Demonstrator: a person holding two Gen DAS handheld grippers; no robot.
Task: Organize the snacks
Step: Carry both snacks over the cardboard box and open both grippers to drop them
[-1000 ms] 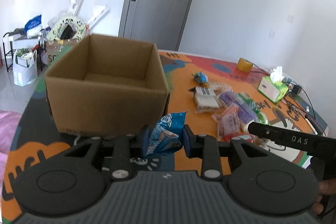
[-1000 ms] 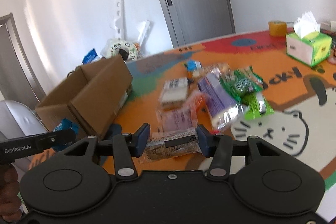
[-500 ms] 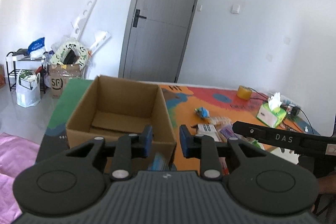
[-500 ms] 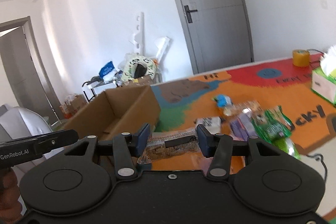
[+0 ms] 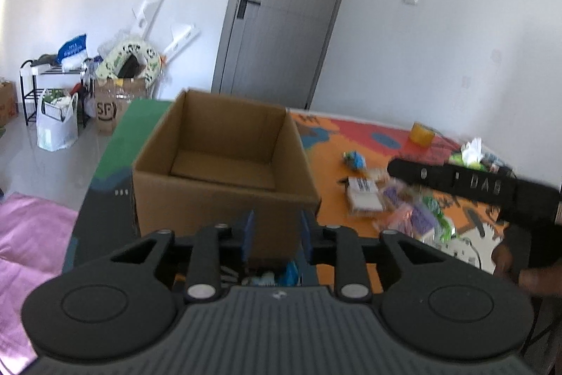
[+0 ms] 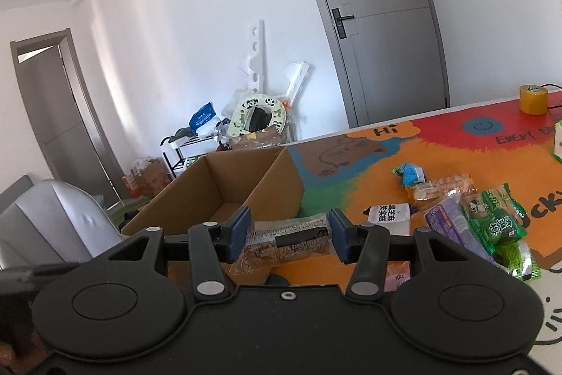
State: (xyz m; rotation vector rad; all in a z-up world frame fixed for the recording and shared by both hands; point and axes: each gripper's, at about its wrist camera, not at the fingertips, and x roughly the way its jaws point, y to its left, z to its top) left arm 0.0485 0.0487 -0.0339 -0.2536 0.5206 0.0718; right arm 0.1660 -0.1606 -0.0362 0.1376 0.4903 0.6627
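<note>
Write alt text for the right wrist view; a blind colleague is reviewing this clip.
The right hand-held gripper is shut on a clear-wrapped snack bar, held near an open cardboard box on a colourful mat. More snack packets lie scattered to the right, with a tape roll beyond them.

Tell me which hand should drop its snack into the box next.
Probably the right. The right gripper clamps a clear cookie pack beside the box opening. The left gripper shows nothing between its pads, only a blue packet low behind them.
</note>
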